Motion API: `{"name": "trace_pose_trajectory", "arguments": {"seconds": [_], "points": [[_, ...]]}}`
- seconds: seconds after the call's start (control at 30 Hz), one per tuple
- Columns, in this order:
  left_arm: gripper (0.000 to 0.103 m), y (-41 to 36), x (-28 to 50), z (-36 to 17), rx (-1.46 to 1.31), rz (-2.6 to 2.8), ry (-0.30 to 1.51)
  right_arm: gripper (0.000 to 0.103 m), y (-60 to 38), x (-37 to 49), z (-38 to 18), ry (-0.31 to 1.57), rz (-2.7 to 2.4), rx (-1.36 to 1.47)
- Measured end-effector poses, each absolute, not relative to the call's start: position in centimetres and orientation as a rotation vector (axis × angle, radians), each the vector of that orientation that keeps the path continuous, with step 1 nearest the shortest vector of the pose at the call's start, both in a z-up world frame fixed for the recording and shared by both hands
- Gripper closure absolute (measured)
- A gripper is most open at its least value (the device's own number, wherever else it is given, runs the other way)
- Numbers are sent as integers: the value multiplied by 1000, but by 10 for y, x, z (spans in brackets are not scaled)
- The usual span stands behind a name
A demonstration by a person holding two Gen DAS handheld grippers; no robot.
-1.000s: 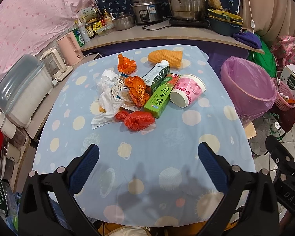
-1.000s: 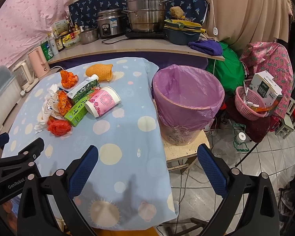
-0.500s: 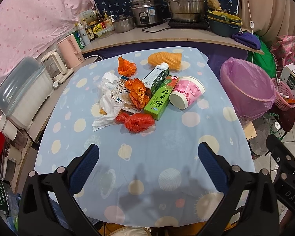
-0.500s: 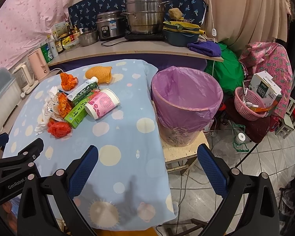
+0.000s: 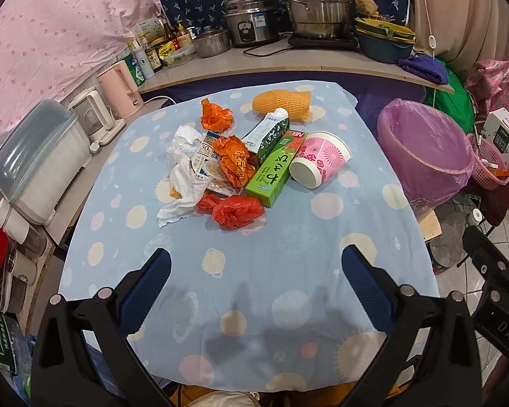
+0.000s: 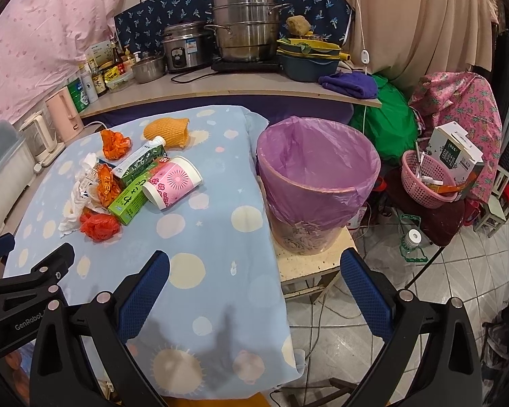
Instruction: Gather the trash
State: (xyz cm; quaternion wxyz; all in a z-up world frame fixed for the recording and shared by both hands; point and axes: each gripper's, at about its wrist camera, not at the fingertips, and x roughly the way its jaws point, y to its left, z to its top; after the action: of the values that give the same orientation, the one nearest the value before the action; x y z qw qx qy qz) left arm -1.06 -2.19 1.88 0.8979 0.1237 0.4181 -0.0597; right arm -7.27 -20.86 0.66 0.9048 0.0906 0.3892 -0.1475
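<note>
Lying well ahead of both wide-open, empty claws, left claw (image 5: 252, 268) and right claw (image 6: 254, 271): crumpled red plastic bag (image 5: 236, 211) on blue dotted worktop (image 5: 288, 237).

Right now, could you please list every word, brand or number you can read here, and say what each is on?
"GenRobot": left gripper's arm, cut off at the frame edge.
"DAS": right gripper's arm, cut off.
"NB": green box, end flap; its large characters are not legible to me.
"30": snack wrapper.
Carton, bottles, cooker sticker, white box: too small to read.
</note>
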Motion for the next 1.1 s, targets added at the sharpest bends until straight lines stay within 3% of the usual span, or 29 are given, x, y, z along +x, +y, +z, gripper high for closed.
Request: {"name": "trace_pose_trajectory", "arguments": {"seconds": [0.53,1.1], "points": [[7,-10,6,4,188,-132,897,7,-210,-59,-1,817,-295,184],[7,61,81,-45,48,-49,956,7,-195,5,-29,837,-213,167]]}}
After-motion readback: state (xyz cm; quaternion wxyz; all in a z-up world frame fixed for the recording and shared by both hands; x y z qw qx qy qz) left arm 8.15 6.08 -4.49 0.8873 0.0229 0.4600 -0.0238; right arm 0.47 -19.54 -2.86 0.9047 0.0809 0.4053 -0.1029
